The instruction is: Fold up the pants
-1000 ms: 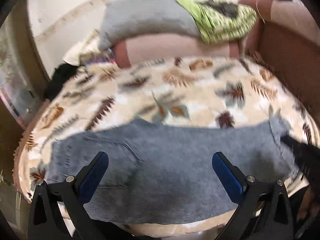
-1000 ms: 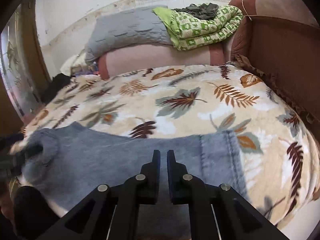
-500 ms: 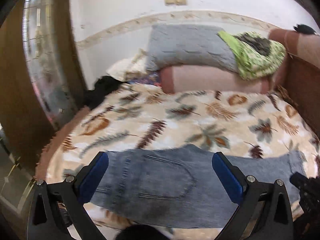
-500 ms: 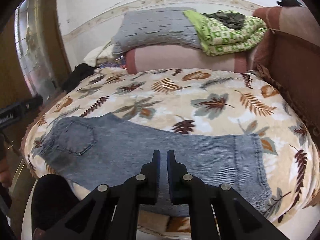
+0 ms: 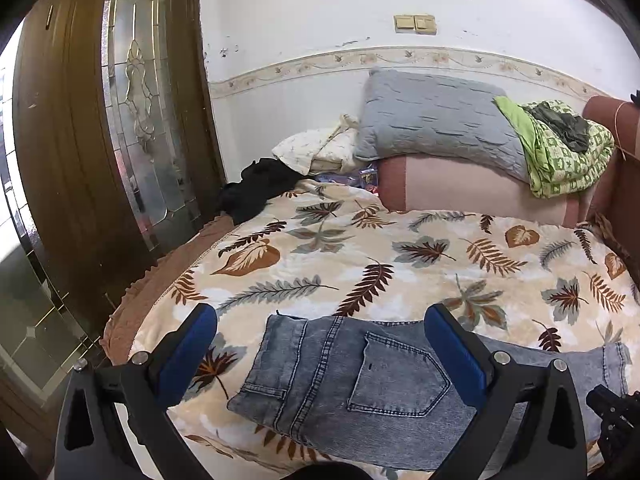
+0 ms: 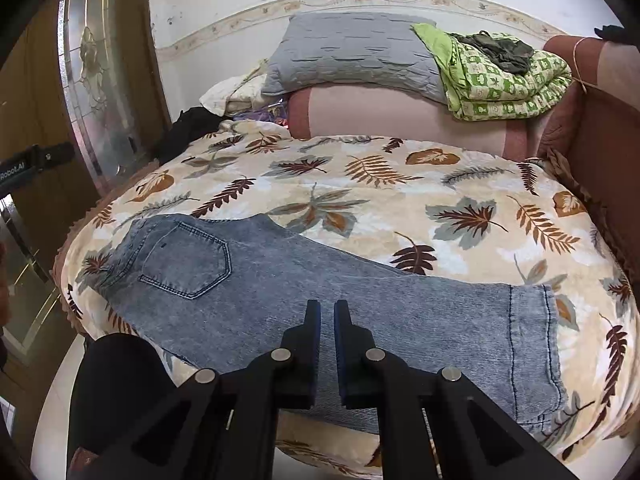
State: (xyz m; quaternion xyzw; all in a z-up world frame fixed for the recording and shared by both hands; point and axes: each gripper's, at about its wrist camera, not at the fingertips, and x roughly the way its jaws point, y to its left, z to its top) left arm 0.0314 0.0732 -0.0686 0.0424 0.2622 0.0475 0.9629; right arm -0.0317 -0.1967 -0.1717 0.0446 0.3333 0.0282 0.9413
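Grey-blue jeans (image 6: 304, 292) lie flat along the near edge of a bed, folded lengthwise, waist and back pocket at the left, hems at the right. In the left wrist view the waist end of the jeans (image 5: 344, 376) lies below my left gripper (image 5: 320, 344), which stands wide open above it with nothing between its blue pads. My right gripper (image 6: 327, 316) hovers over the middle of the legs, shut and empty. The right gripper's black tip (image 5: 612, 412) shows at the lower right of the left wrist view.
The bed carries a leaf-print blanket (image 6: 400, 184). At its far end sit a grey pillow (image 6: 352, 52), a folded green quilt (image 6: 504, 80) and a pink bolster (image 6: 400, 116). A brown headboard (image 6: 608, 136) runs along the right. A wooden door with glass (image 5: 132, 120) stands left.
Both grippers pulled back and rose from the jeans, so more of the bed and room shows. The left view swung toward the waist end. The jeans lie still; neither gripper's opening changed.
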